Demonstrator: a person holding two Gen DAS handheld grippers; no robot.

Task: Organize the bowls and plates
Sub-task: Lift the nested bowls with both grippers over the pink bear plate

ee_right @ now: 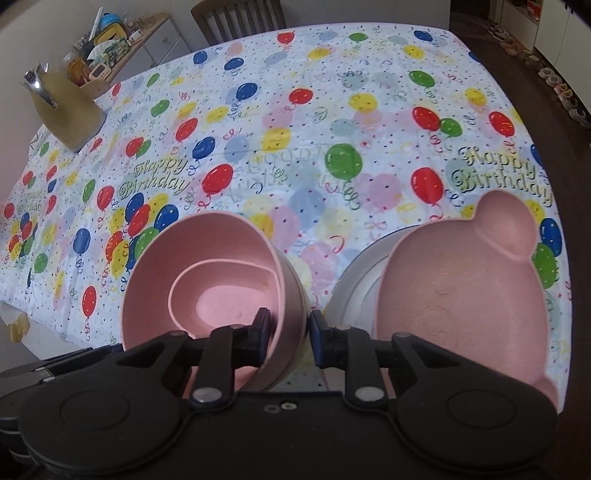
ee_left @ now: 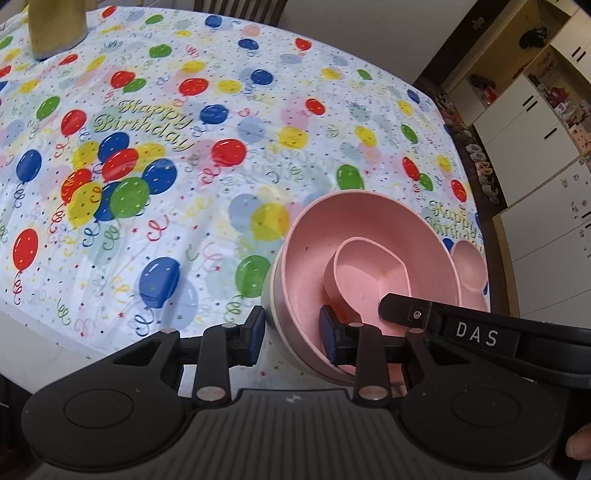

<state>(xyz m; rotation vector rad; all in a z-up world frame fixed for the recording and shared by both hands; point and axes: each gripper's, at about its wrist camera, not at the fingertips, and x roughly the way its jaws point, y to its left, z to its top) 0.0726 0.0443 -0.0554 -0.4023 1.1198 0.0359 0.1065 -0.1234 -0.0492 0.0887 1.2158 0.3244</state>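
Observation:
A large pink bowl (ee_left: 325, 236) (ee_right: 155, 295) holds a smaller pink bowl (ee_left: 369, 266) (ee_right: 229, 288) and sits tilted near the table's front edge. A paler outer wall (ee_left: 271, 295) shows under it. My left gripper (ee_left: 291, 332) is shut on the bowl's left rim, one pad outside and one inside. My right gripper (ee_right: 288, 328) is shut on the opposite rim, and one of its fingers (ee_left: 406, 314) reaches into the left wrist view. To the right, a pink bear-shaped plate (ee_right: 461, 288) (ee_left: 469, 266) lies on a white plate (ee_right: 354, 280).
A balloon-print tablecloth (ee_left: 221, 166) (ee_right: 332, 110) covers the table. A gold jug (ee_right: 66, 107) (ee_left: 55, 26) stands at the far left. A chair (ee_right: 240, 14) is behind the table, white cabinets (ee_left: 535, 129) and shoes (ee_right: 569, 99) on the right.

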